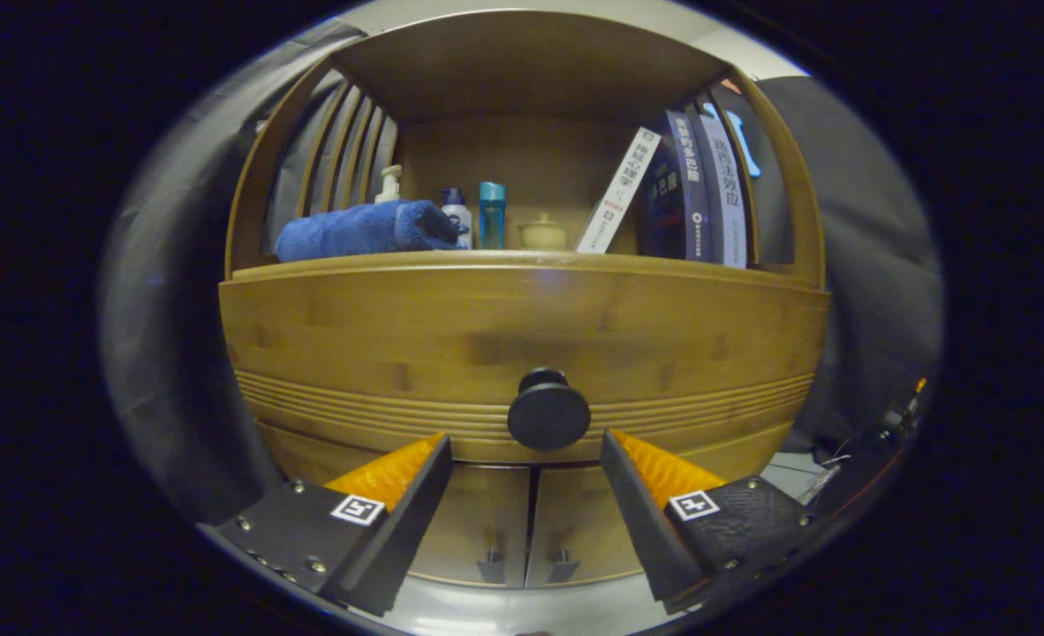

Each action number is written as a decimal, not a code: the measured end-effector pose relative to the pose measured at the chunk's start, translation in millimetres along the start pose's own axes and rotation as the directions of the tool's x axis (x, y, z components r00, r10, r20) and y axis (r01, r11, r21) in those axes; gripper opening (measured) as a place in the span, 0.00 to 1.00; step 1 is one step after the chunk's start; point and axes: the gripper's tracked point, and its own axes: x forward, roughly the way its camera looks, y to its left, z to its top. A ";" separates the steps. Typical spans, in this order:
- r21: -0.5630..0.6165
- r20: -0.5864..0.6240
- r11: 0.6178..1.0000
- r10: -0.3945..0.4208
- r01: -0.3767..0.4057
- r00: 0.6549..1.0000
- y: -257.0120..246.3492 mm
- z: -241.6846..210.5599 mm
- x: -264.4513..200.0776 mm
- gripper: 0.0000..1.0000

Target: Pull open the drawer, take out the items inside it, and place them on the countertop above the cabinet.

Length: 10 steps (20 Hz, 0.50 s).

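Drawer [522, 336] shut, front flush with the cabinet [522, 521]. Front is a wide wood panel, warm brown bamboo-like grain, plain upper area, band of horizontal grooves along its lower part. One round dark knob [548, 413] at centre, low on the panel, sitting over the grooves.

Gripper [526, 446] spread wide open, holding nothing. Fingers sit either side of the knob and slightly below it, not touching it. Knob is just ahead of the gap between the tips, a little right of centre.

Countertop [522, 259] directly above the drawer, under the shelf's wood roof, slatted sides. On it, going from the left finger's side to the right:
- rolled blue towel [363, 230]
- pale pump bottle [389, 184] behind the towel
- white bottle [457, 215] with dark cap, touching the towel's end
- teal bottle [492, 215] just beside it
- small cream lidded pot [543, 233]
- white book [619, 190] leaning against upright dark books [694, 190]

Below the drawer: two cabinet doors [531, 530], closed, small handles either side of the centre seam. Cables [893, 424] on the floor beyond the right finger.
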 end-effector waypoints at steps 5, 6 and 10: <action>0.070 0.033 0.997 -0.025 0.022 0.999 -5.9 11.2 13.5 0.65; 0.050 0.047 0.997 -0.057 0.054 0.997 -8.1 15.2 20.8 0.53; -0.008 0.149 0.999 -0.051 0.053 0.988 -2.9 38.7 16.6 0.53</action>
